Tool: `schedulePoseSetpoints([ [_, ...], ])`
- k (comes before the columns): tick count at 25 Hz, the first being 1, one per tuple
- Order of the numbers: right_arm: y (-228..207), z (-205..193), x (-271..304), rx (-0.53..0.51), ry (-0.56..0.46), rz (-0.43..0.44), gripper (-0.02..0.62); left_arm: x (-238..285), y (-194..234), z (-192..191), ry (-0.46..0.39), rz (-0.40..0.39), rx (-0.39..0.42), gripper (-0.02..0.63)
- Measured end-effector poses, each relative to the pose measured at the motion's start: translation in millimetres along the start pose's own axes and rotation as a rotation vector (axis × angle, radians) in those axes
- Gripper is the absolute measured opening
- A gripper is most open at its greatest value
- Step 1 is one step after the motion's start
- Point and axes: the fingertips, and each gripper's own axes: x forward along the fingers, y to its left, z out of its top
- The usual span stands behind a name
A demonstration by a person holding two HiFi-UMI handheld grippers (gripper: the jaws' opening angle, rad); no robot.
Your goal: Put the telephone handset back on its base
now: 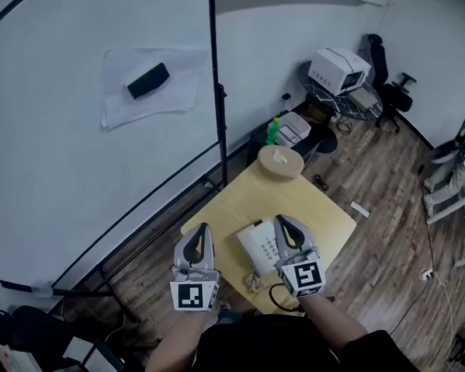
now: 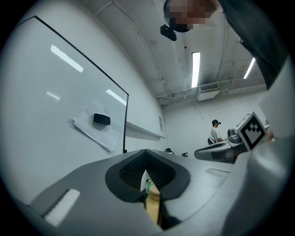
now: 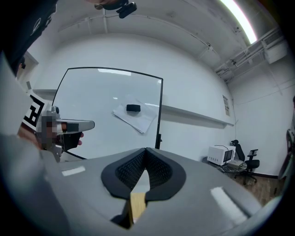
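Note:
A white telephone (image 1: 256,246) lies on a small wooden table (image 1: 241,200) in the head view, with a pale coiled cord (image 1: 255,281) bunched at its near edge. I cannot tell the handset apart from the base; the right gripper covers the phone's right side. My left gripper (image 1: 197,231) hovers over the table's left corner, left of the phone, jaws closed and empty. My right gripper (image 1: 285,222) is held over the phone's right part, also shut on nothing. In both gripper views the jaws (image 2: 145,153) (image 3: 146,150) point up and away at the room, and the phone is not seen there.
A whiteboard (image 1: 74,135) with a black eraser (image 1: 148,80) on paper stands at the left on a black frame. Beyond the table are a round wooden stool (image 1: 281,162), a green bottle (image 1: 273,131), a white appliance (image 1: 338,68) and office chairs (image 1: 387,88). A person (image 2: 215,131) stands far off.

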Motion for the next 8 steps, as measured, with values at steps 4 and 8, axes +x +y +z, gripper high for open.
schedulePoseSetpoints([
  [4, -3.6, -4.4, -2.4, 0.008, 0.015, 0.002, 0.006, 0.2, -1.1, -2.4, 0.001, 0.002, -0.022, 0.000],
  [8, -5.7, -8.3, -4.1, 0.006, 0.028, 0.003, 0.006, 0.4, -3.5, -8.9, 0.014, -0.004, -0.036, 0.000],
])
